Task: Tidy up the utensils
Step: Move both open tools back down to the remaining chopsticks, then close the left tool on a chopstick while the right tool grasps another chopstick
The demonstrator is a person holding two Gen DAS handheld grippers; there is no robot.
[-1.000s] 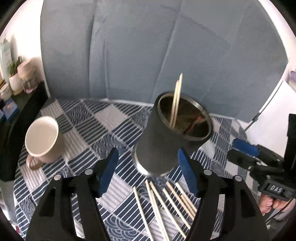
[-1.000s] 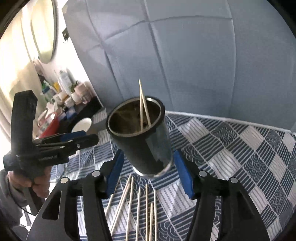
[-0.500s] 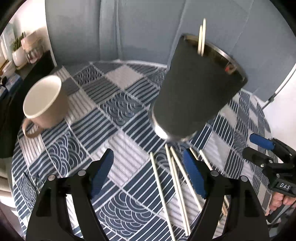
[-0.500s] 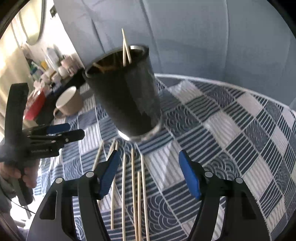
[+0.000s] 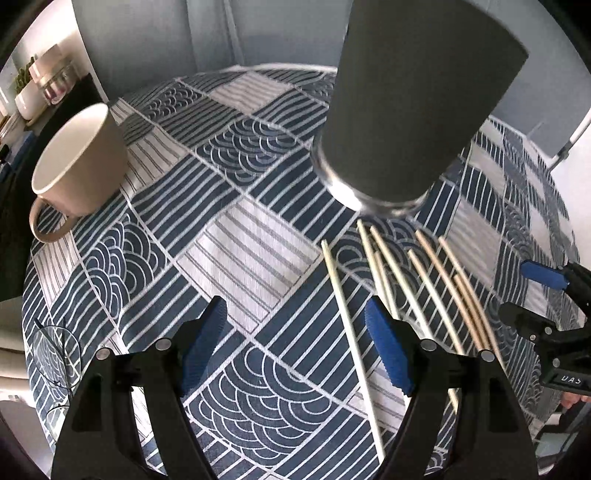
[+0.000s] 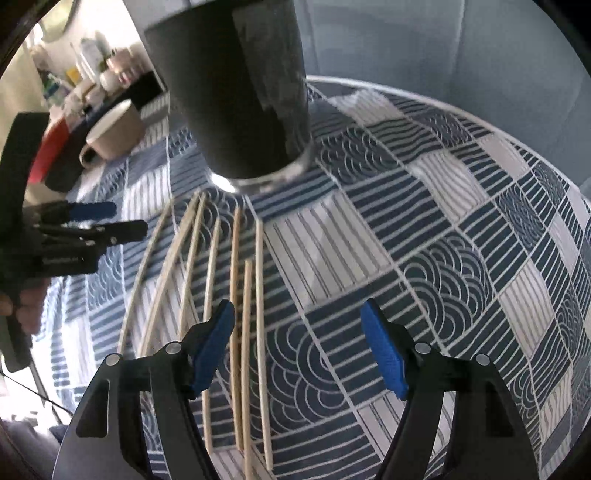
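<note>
A tall dark tumbler [image 5: 413, 92] stands on the patterned tablecloth; it also shows in the right wrist view [image 6: 240, 92]. Several wooden chopsticks [image 5: 424, 280] lie side by side on the cloth in front of it, also in the right wrist view [image 6: 236, 288]. My left gripper [image 5: 295, 347] is open and empty, low over the cloth just left of the chopsticks. My right gripper [image 6: 299, 347] is open and empty, its left finger over the nearest chopsticks. Each gripper shows at the edge of the other's view.
A beige mug [image 5: 77, 162] stands at the left of the table, also in the right wrist view [image 6: 110, 133]. Shelves with jars and bottles [image 6: 92, 74] stand beyond the table's left edge. A grey backdrop [image 5: 258, 33] rises behind the round table.
Both grippers have dropped lower and closer to the tabletop; the tumbler's rim and the chopsticks inside it have left view. The loose chopsticks now lie nearer the fingers.
</note>
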